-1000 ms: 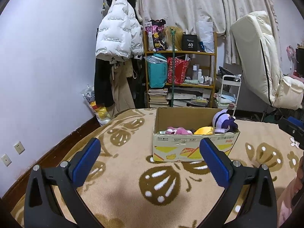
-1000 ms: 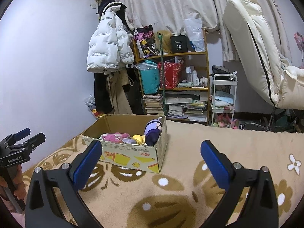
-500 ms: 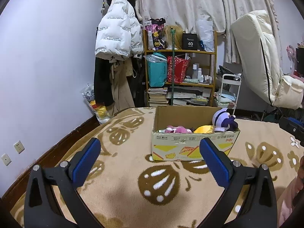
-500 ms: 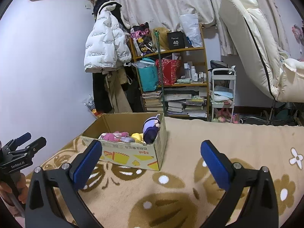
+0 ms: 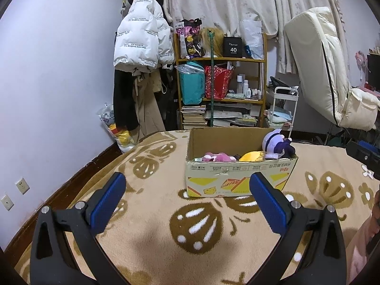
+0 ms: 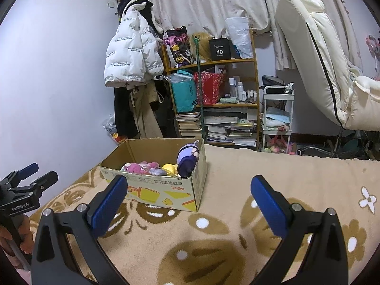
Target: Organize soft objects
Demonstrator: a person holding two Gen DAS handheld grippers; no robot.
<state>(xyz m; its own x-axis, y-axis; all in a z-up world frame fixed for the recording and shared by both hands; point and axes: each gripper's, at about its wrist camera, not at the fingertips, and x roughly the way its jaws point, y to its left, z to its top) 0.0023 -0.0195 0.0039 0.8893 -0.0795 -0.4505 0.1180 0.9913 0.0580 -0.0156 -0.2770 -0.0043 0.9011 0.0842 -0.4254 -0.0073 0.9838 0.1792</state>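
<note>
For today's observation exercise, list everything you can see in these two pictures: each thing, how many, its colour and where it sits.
open cardboard box: one, brown with yellow print, on the blanket
purple-and-white plush doll: one, at the box's right end, sticking above the rim
pink plush toy: one, inside the box
yellow plush toy: one, inside the box, between pink toy and doll
beige blanket with brown pattern: one, under the box
white puffer jacket: one, hanging by the wall
wooden shelf unit: one, behind the box, holding bags, bottles, books
white trolley: one, right of the shelf
left gripper: blue pads, open, empty
right gripper: blue pads, open, empty
</note>
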